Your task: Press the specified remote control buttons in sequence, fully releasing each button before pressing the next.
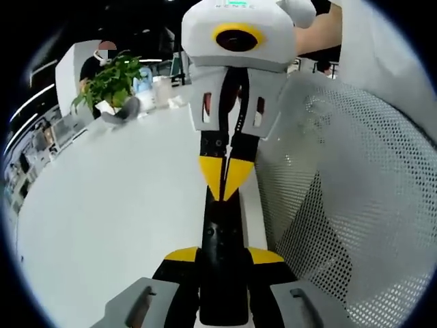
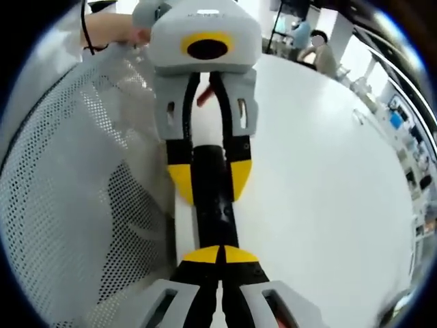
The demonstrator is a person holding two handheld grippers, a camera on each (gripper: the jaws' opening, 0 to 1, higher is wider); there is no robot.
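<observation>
White table [image 1: 102,225] fills the 9 o'clock half of left gripper view, w/ a mesh chair back [image 1: 362,205] at 3 o'clock and a potted plant [image 1: 113,82] far off at 10 o'clock. Left gripper [image 1: 222,256] has its jaws clamped on the near end of the black remote [image 1: 222,239], at 6 o'clock above the table edge. Right gripper [image 1: 224,174] comes in from 12 o'clock, jaws pinched together, tips touching the remote's top face; in right gripper view, remote [image 2: 215,205] sits center.
</observation>
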